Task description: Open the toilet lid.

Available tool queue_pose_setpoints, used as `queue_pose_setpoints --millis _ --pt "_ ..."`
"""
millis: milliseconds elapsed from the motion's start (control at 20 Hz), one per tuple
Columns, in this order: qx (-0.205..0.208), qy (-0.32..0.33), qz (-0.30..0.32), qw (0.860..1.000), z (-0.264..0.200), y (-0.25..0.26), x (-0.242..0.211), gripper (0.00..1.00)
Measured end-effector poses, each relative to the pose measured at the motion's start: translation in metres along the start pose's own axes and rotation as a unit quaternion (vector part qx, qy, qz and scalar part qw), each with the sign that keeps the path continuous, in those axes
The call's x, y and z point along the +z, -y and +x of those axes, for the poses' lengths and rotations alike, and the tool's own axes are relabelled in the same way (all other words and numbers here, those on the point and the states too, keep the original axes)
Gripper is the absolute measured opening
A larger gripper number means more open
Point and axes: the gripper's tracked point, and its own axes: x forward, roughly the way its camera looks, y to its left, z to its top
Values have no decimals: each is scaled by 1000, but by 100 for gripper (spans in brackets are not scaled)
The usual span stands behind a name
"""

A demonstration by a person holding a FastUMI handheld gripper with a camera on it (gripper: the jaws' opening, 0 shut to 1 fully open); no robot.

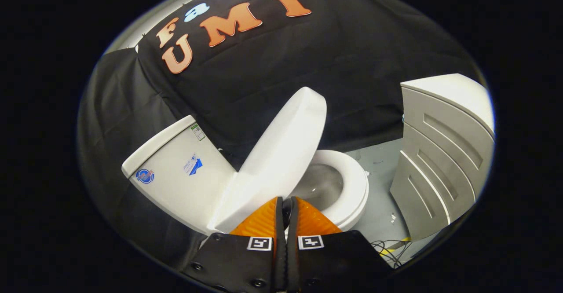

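A white toilet stands just ahead of me, seen tilted. Its lid (281, 150) is raised, standing clear of the seat (352, 192) and leaning toward the tank (176, 170). The bowl (321, 185) lies open beside the lid. My gripper (286, 200) is shut, the two fingers pressed together with nothing between them. The fingertips sit right at the lid's lower edge, near the hinge end; I cannot tell whether they touch it.
A white cabinet (440, 161) with ribbed doors stands beyond the bowl's far side. Grey floor (378, 165) lies between toilet and cabinet, with loose cables (387, 247) near the cabinet's foot. Black cloth hangs behind the toilet.
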Motion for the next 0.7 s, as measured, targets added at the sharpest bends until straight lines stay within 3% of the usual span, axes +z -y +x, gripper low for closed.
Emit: queue_pose_setpoints --millis 700 --pt "-40 9 -53 998 -8 -40 19 8"
